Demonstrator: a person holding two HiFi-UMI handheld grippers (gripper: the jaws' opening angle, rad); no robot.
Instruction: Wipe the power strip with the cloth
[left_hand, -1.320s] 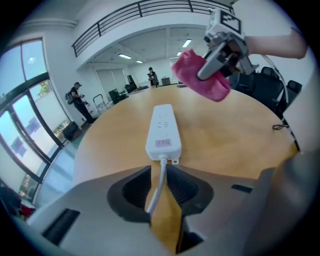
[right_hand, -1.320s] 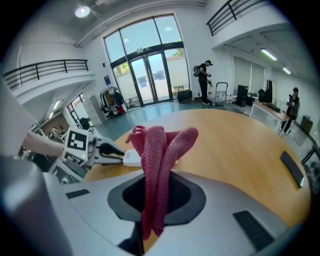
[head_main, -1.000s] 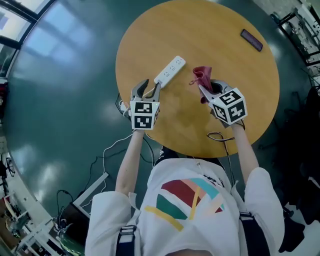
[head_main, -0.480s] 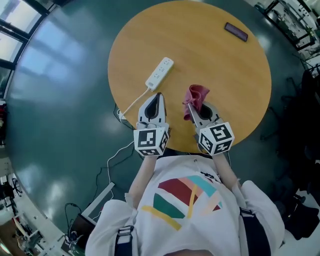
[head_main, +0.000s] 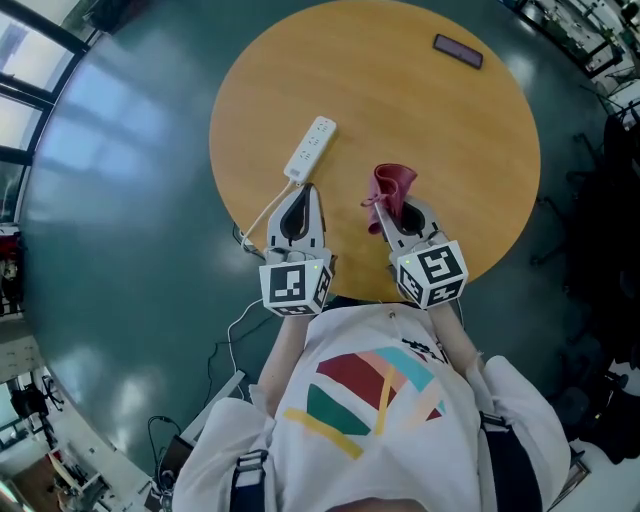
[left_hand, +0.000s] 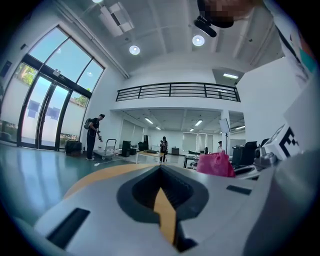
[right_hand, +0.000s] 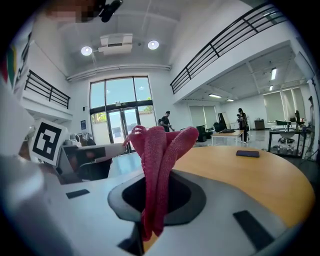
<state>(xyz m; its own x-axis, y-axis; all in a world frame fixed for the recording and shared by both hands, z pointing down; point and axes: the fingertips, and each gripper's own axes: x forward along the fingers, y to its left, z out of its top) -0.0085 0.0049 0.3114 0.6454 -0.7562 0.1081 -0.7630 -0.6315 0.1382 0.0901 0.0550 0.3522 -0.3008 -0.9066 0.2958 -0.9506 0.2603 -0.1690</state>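
Wiping seems not yet begun: the power strip lies apart, upper left. The right gripper jaws clamp the cloth; the left gripper jaws are together, empty.

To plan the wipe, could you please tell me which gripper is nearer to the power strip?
Left. The left gripper, shut and empty, lies just short of the cable end of the power strip; the right gripper, holding the cloth, is farther, beside the left one.
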